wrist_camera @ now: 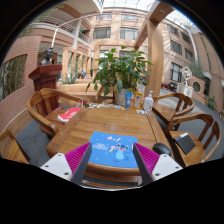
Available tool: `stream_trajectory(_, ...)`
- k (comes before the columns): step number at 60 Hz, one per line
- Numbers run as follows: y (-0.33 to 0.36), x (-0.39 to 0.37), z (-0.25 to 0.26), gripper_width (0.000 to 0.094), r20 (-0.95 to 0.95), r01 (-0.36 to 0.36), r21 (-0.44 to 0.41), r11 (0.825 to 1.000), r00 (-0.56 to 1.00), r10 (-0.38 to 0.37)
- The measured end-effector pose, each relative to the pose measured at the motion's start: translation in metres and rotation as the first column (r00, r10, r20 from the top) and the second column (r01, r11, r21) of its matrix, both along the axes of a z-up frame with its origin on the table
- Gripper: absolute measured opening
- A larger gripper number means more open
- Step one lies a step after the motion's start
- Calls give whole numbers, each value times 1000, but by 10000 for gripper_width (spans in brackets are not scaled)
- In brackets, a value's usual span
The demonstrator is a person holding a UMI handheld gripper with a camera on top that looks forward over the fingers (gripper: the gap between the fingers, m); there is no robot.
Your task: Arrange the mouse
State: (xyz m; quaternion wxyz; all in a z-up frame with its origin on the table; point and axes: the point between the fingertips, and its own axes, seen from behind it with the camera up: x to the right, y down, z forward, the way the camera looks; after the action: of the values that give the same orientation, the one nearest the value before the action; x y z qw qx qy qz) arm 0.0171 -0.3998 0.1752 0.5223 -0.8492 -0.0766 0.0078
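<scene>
A blue mouse pad (pixel 111 148) with a cartoon print lies on the round wooden table (pixel 120 124), near its front edge. A dark mouse (pixel 162 150) sits on the table just right of the pad, beside my right finger. My gripper (pixel 112 160) hovers over the pad's near edge. Its fingers (pixel 78 157) with magenta pads stand wide apart, open, with nothing pressed between them. The pad lies flat on the table between and ahead of the fingers.
A red object (pixel 68 114) lies at the table's left. Bottles (pixel 146 101) and a potted plant (pixel 120 70) stand at the far side. Wooden chairs (pixel 42 108) ring the table. A dark notebook (pixel 183 143) lies at the right.
</scene>
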Motion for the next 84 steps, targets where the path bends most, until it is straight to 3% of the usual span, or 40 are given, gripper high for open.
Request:
stream_trajectory(8, -10, 19, -32, 850, -7, 34, -76, 997, 999, -35)
stream_trajectory(20, 9, 116, -107, 850, 41, 140, -148, 979, 990, -135)
stream_trajectory(34, 33, 222, -138, 852, 103, 254, -143, 956, 965, -241)
stream_trajectory(45, 69, 268, -156, 852, 154, 291, -132, 947, 950, -271)
stream_trajectory(71, 153, 290, -178, 842, 120, 248, -140, 959, 965, -232)
stream_trajectory(84, 183, 287, -184, 645, 67, 216, -155, 964, 976, -208)
